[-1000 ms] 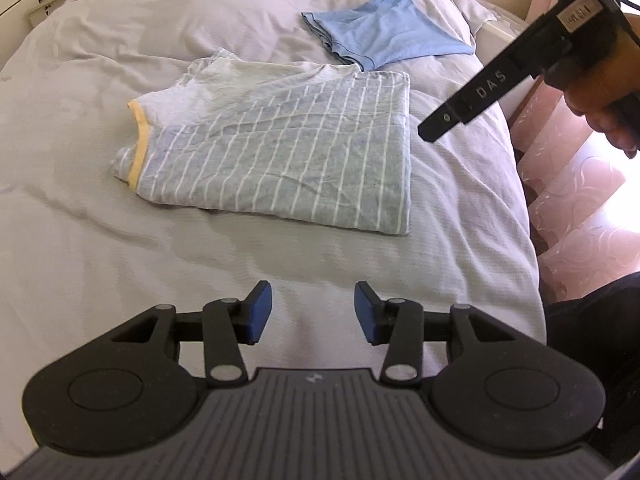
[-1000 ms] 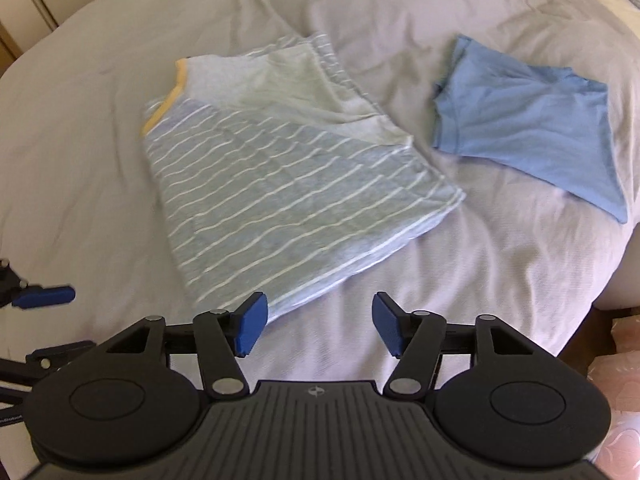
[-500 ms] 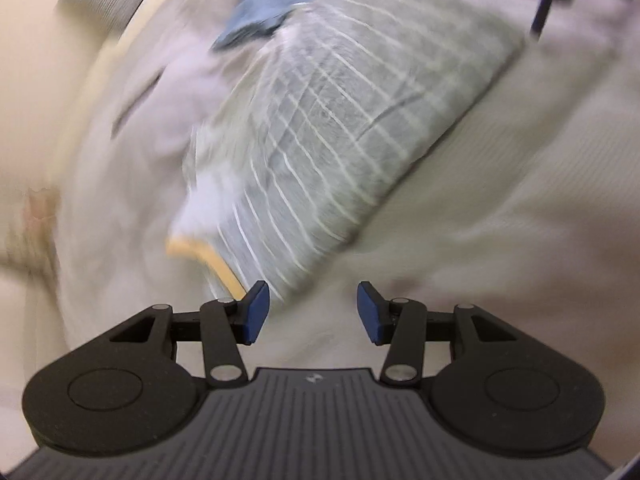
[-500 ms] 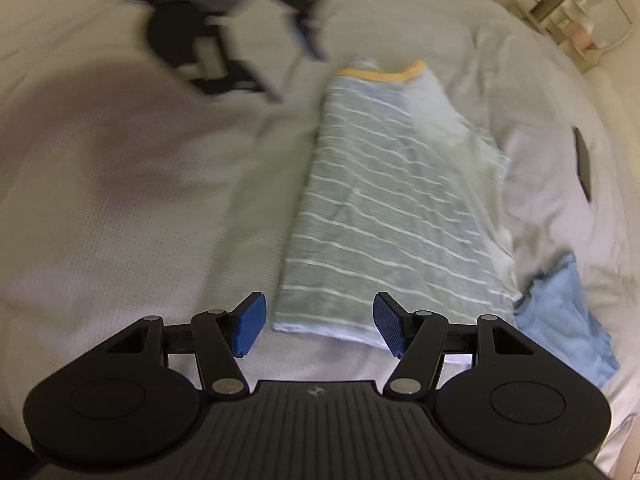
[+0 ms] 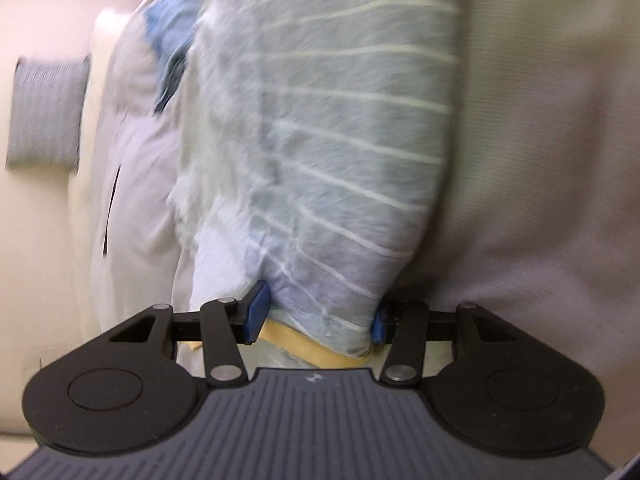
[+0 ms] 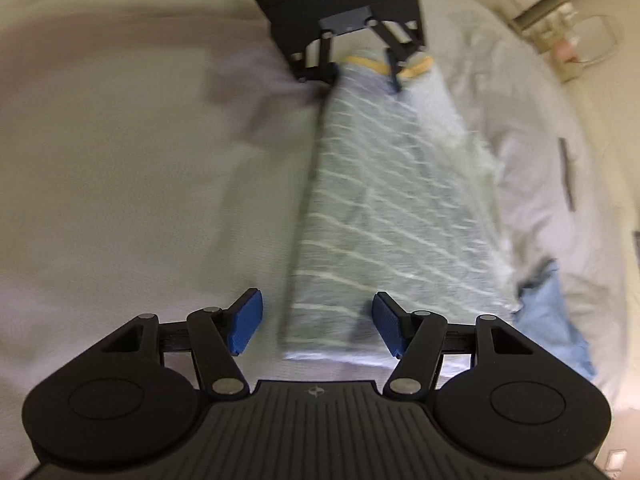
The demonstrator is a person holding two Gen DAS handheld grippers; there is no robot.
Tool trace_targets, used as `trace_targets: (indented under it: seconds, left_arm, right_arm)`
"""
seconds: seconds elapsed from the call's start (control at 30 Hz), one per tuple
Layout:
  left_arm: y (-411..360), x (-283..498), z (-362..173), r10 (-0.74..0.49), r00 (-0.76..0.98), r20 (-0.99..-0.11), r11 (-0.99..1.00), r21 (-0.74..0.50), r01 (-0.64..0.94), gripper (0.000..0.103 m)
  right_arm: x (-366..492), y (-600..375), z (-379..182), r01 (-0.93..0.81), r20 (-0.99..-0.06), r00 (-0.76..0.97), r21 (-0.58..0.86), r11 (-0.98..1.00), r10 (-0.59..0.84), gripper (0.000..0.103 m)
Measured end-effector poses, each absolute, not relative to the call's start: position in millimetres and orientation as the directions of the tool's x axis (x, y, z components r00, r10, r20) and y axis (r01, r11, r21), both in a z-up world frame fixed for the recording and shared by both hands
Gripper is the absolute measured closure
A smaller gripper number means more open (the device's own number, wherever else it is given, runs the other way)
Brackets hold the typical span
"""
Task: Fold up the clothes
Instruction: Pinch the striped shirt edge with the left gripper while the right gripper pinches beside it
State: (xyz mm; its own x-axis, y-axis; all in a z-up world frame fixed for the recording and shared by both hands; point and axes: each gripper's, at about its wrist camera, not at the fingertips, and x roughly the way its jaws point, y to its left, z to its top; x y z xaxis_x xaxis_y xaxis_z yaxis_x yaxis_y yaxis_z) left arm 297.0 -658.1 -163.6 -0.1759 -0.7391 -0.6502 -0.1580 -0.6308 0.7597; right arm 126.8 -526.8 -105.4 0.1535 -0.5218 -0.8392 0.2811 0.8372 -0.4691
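A grey-blue shirt with white stripes (image 5: 328,152) (image 6: 384,216) lies folded lengthwise on the bed. Its yellow collar (image 5: 308,344) sits between the fingers of my left gripper (image 5: 316,314), which is open around that end. In the right wrist view the left gripper (image 6: 356,68) stands at the shirt's far collar end. My right gripper (image 6: 316,322) is open at the near hem, with the hem's left corner lying between its blue pads (image 6: 386,324). Both views are blurred by motion.
A folded blue garment (image 6: 556,320) (image 5: 172,28) lies beside the shirt. A dark phone (image 6: 566,178) rests on the pale bed cover (image 6: 120,200). A grey cushion (image 5: 44,112) leans by the wall. A bedside shelf (image 6: 568,44) stands at the far right.
Both grippers swung from the bed's side to opposite ends of the shirt. The left one closed in on the collar; the right one came down to the hem. Both stayed open.
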Motion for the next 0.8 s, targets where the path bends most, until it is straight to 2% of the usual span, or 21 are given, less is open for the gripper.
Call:
trace_targets:
  seconds: [0.07,0.17,0.27,0.33,0.4,0.43,0.5,0.6,0.8]
  left_arm:
    - [-657,295,-165,-0.746,-0.173,-0.643,-0.626,0.766,-0.144,0.059]
    - [-651,296,-169,-0.748,-0.186,-0.637,-0.614,0.771,-0.169,0.063]
    - [-653,297,-165,-0.735,-0.181,-0.653,-0.635,0.757,-0.153,0.064]
    - [-657,296,-162,-0.723,-0.169,-0.669,-0.655,0.743,-0.137,0.074]
    - [-661,292,-160,-0.716,-0.16,-0.679,-0.669,0.734,-0.122,0.082]
    - [-662,291,-158,-0.713,-0.157,-0.683,-0.674,0.73,-0.116,0.086]
    - [-664,290,-153,-0.707,-0.148,-0.691,-0.685,0.722,-0.096,0.092]
    - [-665,289,-137,-0.702,-0.137,-0.699,-0.699,0.713,-0.058,0.095]
    - [-666,281,-79,-0.679,-0.138,-0.721,-0.733,0.674,0.092,0.095]
  right_arm:
    - [129,-531,-107,0.273,-0.831,0.142,-0.489,0.828,-0.538,0.042]
    - [138,-520,-114,0.137,-0.809,0.173,-0.544,0.828,-0.561,0.042]
    - [140,-528,-117,0.131,-0.806,0.165,-0.553,0.823,-0.568,0.043]
    - [136,-537,-114,0.158,-0.806,0.16,-0.549,0.82,-0.57,0.048]
    - [130,-546,-110,0.174,-0.814,0.164,-0.531,0.829,-0.556,0.068]
    - [126,-551,-108,0.18,-0.823,0.169,-0.516,0.838,-0.543,0.073]
    - [120,-559,-101,0.198,-0.837,0.181,-0.483,0.853,-0.516,0.096]
    - [113,-566,-80,0.248,-0.853,0.203,-0.429,0.868,-0.48,0.098]
    - [90,-576,-15,0.292,-0.825,0.254,-0.431,0.854,-0.504,0.098]
